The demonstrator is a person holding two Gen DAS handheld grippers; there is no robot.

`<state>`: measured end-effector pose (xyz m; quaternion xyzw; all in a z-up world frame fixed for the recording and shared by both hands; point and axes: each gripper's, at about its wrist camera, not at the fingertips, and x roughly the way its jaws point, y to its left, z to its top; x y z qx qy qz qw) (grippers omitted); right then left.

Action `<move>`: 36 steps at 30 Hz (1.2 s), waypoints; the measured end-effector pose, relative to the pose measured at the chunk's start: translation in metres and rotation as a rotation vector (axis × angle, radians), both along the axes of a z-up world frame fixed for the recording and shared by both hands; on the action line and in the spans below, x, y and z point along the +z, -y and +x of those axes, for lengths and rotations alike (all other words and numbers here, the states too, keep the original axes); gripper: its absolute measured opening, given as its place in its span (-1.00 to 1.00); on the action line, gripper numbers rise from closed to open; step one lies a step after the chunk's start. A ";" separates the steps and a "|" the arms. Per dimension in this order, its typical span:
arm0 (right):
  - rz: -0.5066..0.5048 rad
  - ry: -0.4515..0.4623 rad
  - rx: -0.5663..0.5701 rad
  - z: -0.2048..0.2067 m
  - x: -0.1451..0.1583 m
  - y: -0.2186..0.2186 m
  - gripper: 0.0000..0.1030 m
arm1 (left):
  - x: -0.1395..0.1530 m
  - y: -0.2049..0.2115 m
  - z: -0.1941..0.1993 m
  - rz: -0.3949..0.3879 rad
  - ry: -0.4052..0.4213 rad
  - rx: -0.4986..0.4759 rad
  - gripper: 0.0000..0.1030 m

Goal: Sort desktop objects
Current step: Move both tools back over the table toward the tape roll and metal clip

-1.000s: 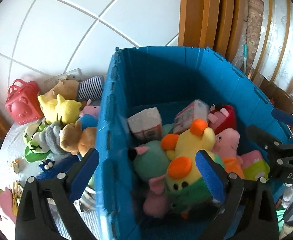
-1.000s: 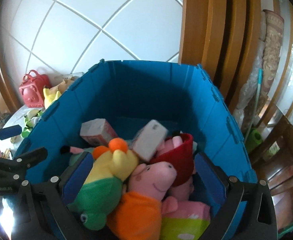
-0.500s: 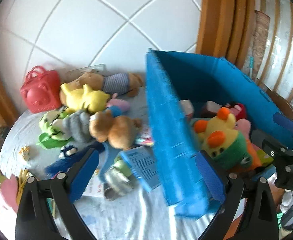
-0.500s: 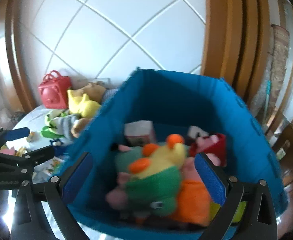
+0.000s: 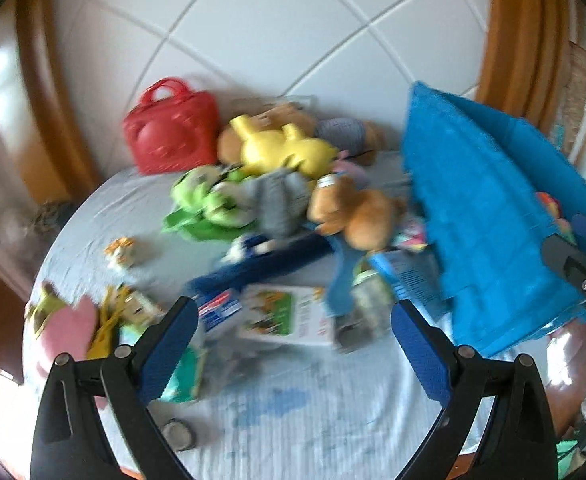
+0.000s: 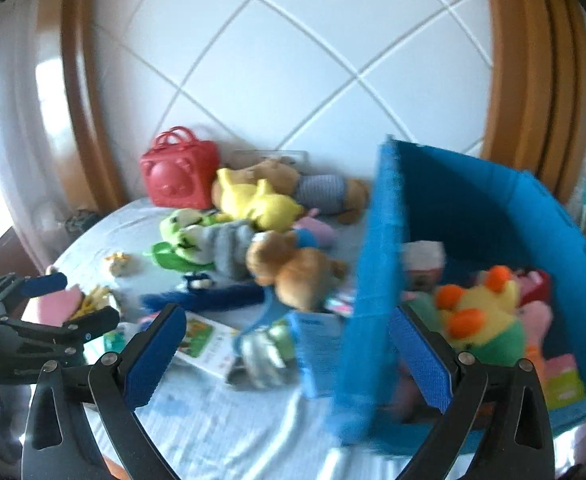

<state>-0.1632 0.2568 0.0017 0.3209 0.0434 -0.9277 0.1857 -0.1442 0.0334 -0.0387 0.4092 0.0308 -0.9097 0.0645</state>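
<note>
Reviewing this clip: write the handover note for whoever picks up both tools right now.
Left tool: open, empty, above the table's loose items.
Right tool: open, empty, straddling the near wall of the blue bin.
Done: several plush toys, including a yellow-and-green plush, lie in the bin.
Left on the table: red bag, yellow plush, green plush, brown bear, booklets and small items.

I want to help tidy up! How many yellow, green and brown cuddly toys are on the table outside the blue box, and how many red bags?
Yellow cuddly toy: 1
Green cuddly toy: 1
Brown cuddly toys: 2, front one and striped-top one
Red bag: 1
Total: 5
The smaller bits are too blurry to count.
</note>
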 end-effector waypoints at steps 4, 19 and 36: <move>0.006 0.040 0.038 0.000 -0.022 0.039 1.00 | -0.018 0.043 0.014 0.012 0.034 0.079 0.91; 0.066 0.155 0.127 -0.047 -0.085 0.069 1.00 | -0.048 0.087 -0.001 0.021 0.096 0.270 0.91; 0.174 0.309 -0.064 -0.082 -0.191 0.077 0.49 | -0.122 0.070 -0.108 0.025 0.203 -0.073 0.91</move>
